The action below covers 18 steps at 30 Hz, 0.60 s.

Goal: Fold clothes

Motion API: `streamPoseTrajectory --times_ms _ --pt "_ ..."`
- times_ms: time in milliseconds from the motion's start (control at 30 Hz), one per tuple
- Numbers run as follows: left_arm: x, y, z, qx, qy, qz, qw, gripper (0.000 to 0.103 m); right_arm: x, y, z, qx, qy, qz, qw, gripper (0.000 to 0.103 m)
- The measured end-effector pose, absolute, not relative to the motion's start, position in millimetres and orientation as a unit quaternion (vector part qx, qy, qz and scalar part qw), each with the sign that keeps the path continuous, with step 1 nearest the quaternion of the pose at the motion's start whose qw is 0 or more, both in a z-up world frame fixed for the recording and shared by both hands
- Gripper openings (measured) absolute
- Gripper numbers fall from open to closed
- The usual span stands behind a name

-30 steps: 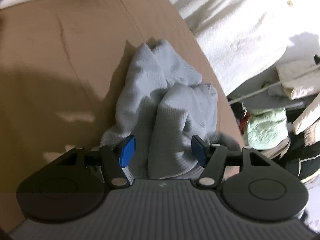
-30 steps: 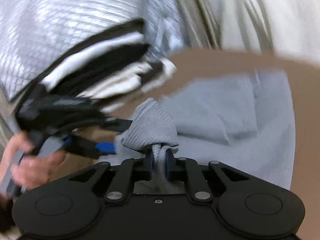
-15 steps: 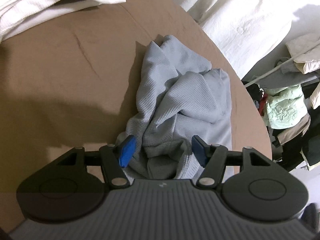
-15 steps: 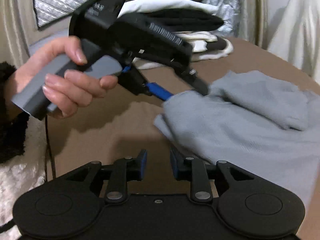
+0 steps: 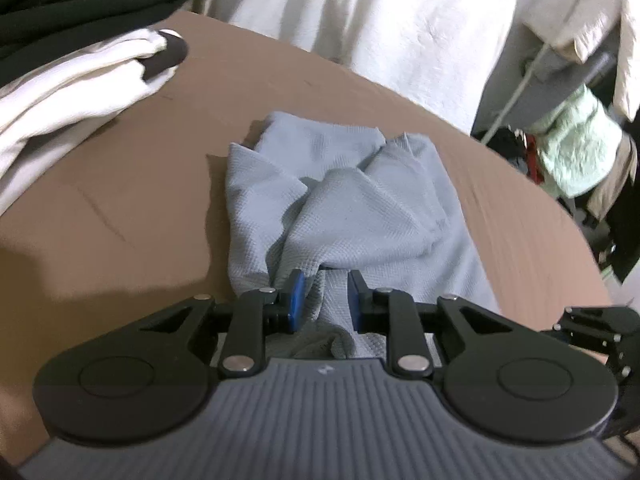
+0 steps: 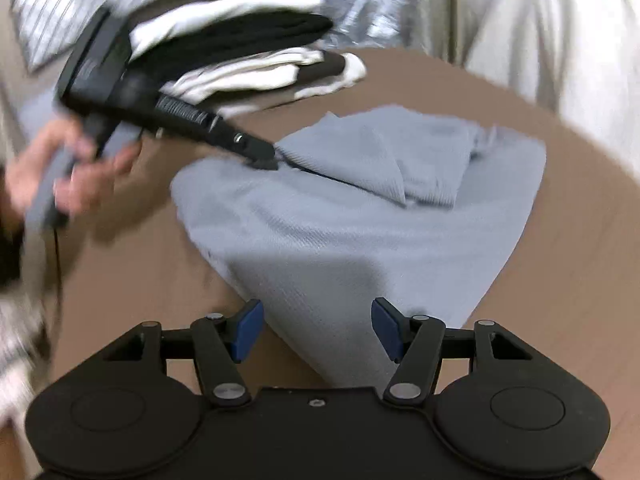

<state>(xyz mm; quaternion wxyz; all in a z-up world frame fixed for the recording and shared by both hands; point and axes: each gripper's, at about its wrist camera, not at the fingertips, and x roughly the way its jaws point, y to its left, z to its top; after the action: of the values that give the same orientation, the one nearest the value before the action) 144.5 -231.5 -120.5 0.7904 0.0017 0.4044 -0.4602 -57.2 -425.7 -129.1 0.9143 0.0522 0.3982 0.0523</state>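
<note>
A crumpled light grey waffle-knit garment (image 5: 360, 208) lies on a brown table (image 5: 120, 200). My left gripper (image 5: 323, 300) is shut on a bunched fold at the garment's near edge, its blue pads pinching the cloth. In the right wrist view the garment (image 6: 352, 232) spreads across the table, and the left gripper, held by a hand (image 6: 60, 176), bites the cloth at its far left edge. My right gripper (image 6: 316, 326) is open, its jaws wide apart on either side of the garment's near corner, holding nothing.
A stack of folded white and black clothes (image 5: 72, 52) sits at the table's back left, also seen in the right wrist view (image 6: 248, 44). White bedding (image 5: 360, 20) lies behind the table. Clutter and a pale green cloth (image 5: 576, 152) stand beyond the right edge.
My left gripper has closed on the garment's edge; it was open before. My right gripper let go of the cloth a second ago and now stands wide open over the near corner.
</note>
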Motion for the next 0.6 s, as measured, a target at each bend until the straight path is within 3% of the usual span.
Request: streamPoseTrajectory --times_ms 167,200,267,367,600 --pt "139 -259 -117 0.066 0.350 -0.489 0.796 0.042 -52 -420 -129 0.037 0.407 0.034 0.912 0.065" --pt "137 -263 -116 0.080 0.338 -0.502 0.792 0.039 -53 -424 -129 0.052 0.404 0.033 0.913 0.065" --pt "143 -270 -123 0.086 0.359 -0.524 0.768 0.000 -56 -430 -131 0.082 0.399 0.031 0.913 0.068" --pt "158 -263 -126 0.048 0.380 -0.497 0.778 0.000 -55 -442 -139 0.150 0.393 0.042 0.906 0.069" --pt "183 -225 -103 -0.048 0.376 -0.469 0.797 0.000 -38 -449 -158 0.165 0.410 0.042 0.896 0.069"
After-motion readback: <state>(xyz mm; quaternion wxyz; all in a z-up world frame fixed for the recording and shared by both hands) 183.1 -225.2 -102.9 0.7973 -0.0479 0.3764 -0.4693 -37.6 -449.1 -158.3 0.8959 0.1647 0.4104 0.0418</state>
